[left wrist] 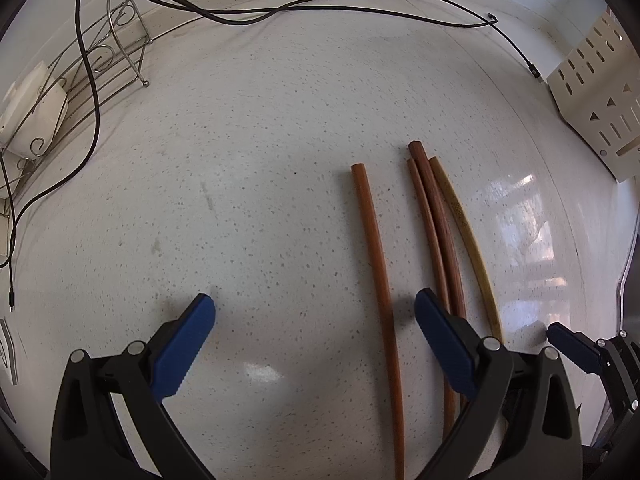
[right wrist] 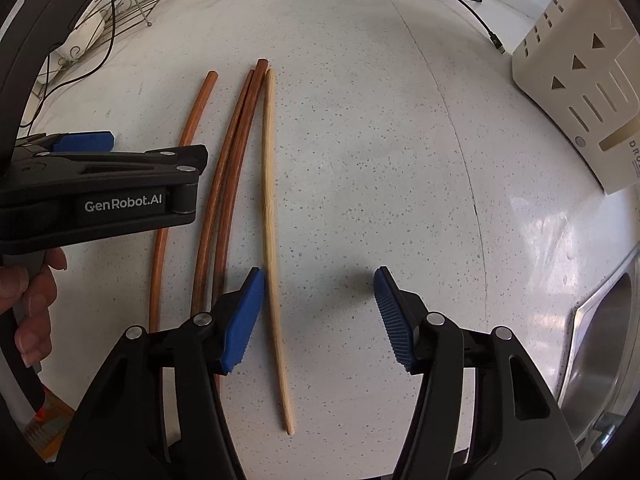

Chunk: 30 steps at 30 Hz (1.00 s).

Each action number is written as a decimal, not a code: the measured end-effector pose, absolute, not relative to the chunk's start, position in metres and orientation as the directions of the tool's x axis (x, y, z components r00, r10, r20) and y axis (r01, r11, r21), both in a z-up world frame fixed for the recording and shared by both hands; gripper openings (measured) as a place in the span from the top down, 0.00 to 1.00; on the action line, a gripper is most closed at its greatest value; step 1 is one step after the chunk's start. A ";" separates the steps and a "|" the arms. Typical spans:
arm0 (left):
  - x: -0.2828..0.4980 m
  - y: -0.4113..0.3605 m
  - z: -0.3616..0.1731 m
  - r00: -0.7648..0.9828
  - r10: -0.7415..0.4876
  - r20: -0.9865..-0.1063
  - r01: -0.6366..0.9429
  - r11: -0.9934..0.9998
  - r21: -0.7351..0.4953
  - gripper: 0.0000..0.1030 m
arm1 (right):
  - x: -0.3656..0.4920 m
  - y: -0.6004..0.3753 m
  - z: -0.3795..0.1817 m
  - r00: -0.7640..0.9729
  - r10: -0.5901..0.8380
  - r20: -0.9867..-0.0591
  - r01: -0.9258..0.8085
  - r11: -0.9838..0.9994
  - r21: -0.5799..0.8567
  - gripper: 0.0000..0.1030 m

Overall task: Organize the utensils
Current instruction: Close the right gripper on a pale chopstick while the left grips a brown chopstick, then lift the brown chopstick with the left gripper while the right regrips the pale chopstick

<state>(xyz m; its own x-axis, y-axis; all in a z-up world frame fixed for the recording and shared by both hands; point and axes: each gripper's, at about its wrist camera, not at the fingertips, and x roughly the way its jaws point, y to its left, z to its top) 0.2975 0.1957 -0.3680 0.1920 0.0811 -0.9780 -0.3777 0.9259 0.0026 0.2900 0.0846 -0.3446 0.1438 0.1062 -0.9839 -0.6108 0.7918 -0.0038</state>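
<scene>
Chopsticks (right wrist: 270, 216): slender, smooth, tapered wood

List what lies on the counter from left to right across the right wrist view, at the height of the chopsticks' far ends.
Wire rack → lone reddish-brown chopstick → pair of dark brown chopsticks lying together → pale bamboo chopstick → cream utensil holder.

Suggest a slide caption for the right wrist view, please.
Open right gripper straddles the pale chopstick beside three brown chopsticks.
</scene>
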 end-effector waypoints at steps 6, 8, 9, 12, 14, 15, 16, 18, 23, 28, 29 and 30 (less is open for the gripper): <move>0.298 0.193 -0.368 0.170 0.072 -0.983 -0.362 0.932 0.005 0.06 | 0.286 0.085 -0.340 0.125 0.099 -0.987 -0.649 0.761 -0.006 0.90; 0.297 0.190 -0.365 0.167 0.068 -0.984 -0.347 0.938 0.006 0.12 | 0.285 0.083 -0.339 0.119 0.102 -0.988 -0.647 0.763 0.001 0.94; 0.296 0.187 -0.363 0.168 0.067 -0.983 -0.336 0.942 0.006 0.15 | 0.286 0.081 -0.339 0.109 0.111 -0.988 -0.642 0.767 0.015 0.94; 0.296 0.178 -0.358 0.167 0.060 -0.984 -0.299 0.954 0.007 0.34 | 0.293 0.075 -0.338 0.068 0.139 -0.988 -0.617 0.784 0.068 0.94; 0.298 0.173 -0.355 0.161 0.053 -0.986 -0.277 0.961 0.007 0.51 | 0.298 0.071 -0.338 0.041 0.153 -0.987 -0.600 0.794 0.098 0.94; 0.298 0.171 -0.353 0.155 0.051 -0.987 -0.268 0.963 0.007 0.61 | 0.299 0.068 -0.338 0.031 0.161 -0.986 -0.593 0.798 0.112 0.94; 0.300 0.170 -0.352 0.151 0.051 -0.987 -0.264 0.964 0.009 0.74 | 0.300 0.066 -0.338 0.023 0.167 -0.986 -0.587 0.800 0.122 0.94; 0.302 0.170 -0.351 0.144 0.049 -0.988 -0.268 0.964 0.009 0.90 | 0.301 0.061 -0.338 0.014 0.176 -0.984 -0.578 0.804 0.136 0.94; 0.304 0.182 -0.349 0.158 -0.029 -0.987 -0.291 0.954 -0.074 0.94 | 0.300 0.051 -0.339 -0.008 0.202 -0.979 -0.553 0.815 0.173 0.94; 0.306 0.187 -0.349 0.156 -0.062 -0.986 -0.294 0.950 -0.107 0.94 | 0.309 0.036 -0.339 -0.047 0.236 -0.971 -0.512 0.829 0.226 0.94; 0.306 0.186 -0.349 0.157 -0.059 -0.986 -0.291 0.951 -0.103 0.94 | 0.310 0.034 -0.339 -0.057 0.249 -0.967 -0.499 0.831 0.244 0.94; 0.305 0.186 -0.349 0.159 -0.056 -0.986 -0.290 0.952 -0.101 0.94 | 0.311 0.028 -0.338 -0.064 0.261 -0.963 -0.491 0.832 0.258 0.94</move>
<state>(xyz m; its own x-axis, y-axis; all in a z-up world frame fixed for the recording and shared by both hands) 0.3051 0.1859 -0.3492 0.1590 -0.0559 -0.9857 -0.2898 0.9518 -0.1007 0.3109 0.0282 -0.3375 -0.0639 0.2606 -0.9633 -0.4907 0.8324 0.2577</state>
